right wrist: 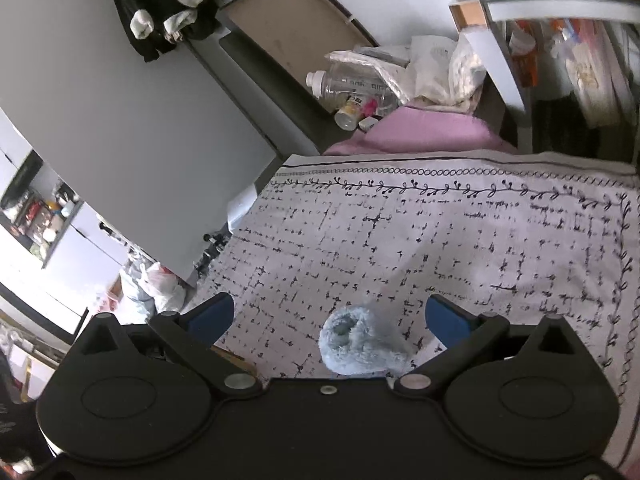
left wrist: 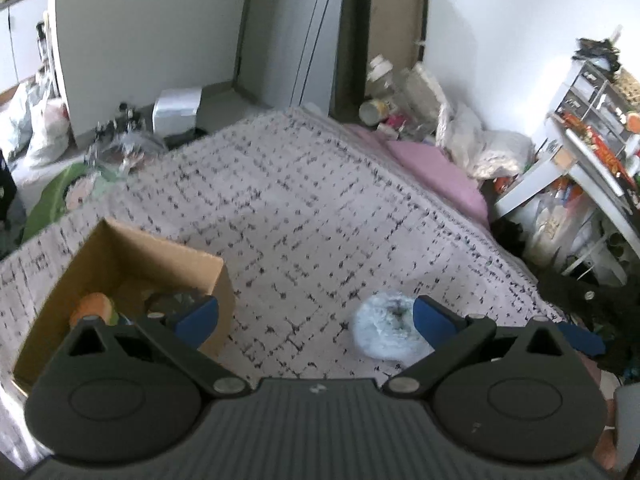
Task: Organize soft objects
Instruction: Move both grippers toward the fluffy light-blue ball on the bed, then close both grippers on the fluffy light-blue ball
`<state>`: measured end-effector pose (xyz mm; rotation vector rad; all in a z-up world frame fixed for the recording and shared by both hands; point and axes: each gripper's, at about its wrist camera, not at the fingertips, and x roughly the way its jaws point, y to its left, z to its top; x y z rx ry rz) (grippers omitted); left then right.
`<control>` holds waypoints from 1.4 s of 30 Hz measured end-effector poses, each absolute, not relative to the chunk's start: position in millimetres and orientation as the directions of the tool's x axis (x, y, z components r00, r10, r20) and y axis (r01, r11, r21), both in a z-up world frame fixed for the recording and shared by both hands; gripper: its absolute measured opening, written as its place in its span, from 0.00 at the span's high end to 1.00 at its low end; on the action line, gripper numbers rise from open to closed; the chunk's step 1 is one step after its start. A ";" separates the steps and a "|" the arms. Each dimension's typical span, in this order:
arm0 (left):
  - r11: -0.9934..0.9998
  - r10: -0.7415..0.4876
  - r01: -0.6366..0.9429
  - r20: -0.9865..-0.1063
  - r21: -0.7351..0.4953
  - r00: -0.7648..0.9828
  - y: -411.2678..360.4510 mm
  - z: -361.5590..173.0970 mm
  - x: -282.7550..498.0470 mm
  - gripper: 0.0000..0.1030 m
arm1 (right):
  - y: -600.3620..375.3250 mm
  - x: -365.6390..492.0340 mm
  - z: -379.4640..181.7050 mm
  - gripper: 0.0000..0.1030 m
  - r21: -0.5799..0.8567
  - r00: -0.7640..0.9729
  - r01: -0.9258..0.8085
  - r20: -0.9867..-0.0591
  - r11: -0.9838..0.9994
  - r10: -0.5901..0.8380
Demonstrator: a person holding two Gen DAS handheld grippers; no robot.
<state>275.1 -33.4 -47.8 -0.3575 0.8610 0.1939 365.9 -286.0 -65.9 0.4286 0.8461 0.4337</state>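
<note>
A fluffy pale blue soft object [left wrist: 386, 330] lies on the patterned bed cover [left wrist: 304, 208], just left of my left gripper's right finger. My left gripper [left wrist: 316, 320] is open and empty above the bed. A cardboard box [left wrist: 120, 276] stands at the left and holds an orange soft toy [left wrist: 94, 308] and a dark item. In the right wrist view the same blue object [right wrist: 360, 344] lies between the fingers of my right gripper [right wrist: 328, 320], which is open and empty above it.
A pink pillow [left wrist: 440, 172] lies at the bed's far right, with plastic bags and bottles [right wrist: 352, 88] behind it. A cluttered white shelf [left wrist: 592, 152] stands at the right. A green cushion [left wrist: 52, 196] and bags sit left of the bed.
</note>
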 end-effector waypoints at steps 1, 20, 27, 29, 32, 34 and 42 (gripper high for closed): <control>0.921 0.016 -0.310 -0.773 -0.235 0.634 -34.5 -52.3 277.2 0.00 | -286.2 367.0 -67.9 0.00 0.524 0.585 -0.192 -0.618 0.830 0.526; 0.854 -0.075 -0.366 -0.783 -0.370 0.617 -41.1 -116.6 316.2 0.14 | -268.6 418.5 -125.1 0.01 0.506 0.509 -0.161 -0.693 0.847 0.511; 0.793 -0.152 -0.403 -0.790 -0.456 0.594 -40.2 -144.4 332.5 0.40 | -264.6 427.3 -139.1 0.13 0.488 0.468 -0.172 -0.724 0.856 0.507; 0.767 -0.184 -0.412 -0.785 -0.491 0.592 -41.3 -152.7 336.4 0.46 | -263.5 430.9 -146.8 0.21 0.482 0.449 -0.163 -0.741 0.861 0.500; 0.750 -0.199 -0.426 -0.786 -0.507 0.586 -45.1 -161.2 341.5 0.54 | -262.1 435.0 -155.7 0.22 0.476 0.428 -0.153 -0.758 0.866 0.492; 0.734 -0.212 -0.435 -0.785 -0.522 0.583 -46.3 -166.1 344.0 0.58 | -262.1 436.4 -158.9 0.24 0.472 0.426 -0.156 -0.760 0.868 0.490; 0.672 -0.263 -0.475 -0.783 -0.568 0.564 -48.2 -183.4 351.8 0.61 | -257.0 444.2 -173.4 0.42 0.475 0.381 -0.158 -0.780 0.866 0.497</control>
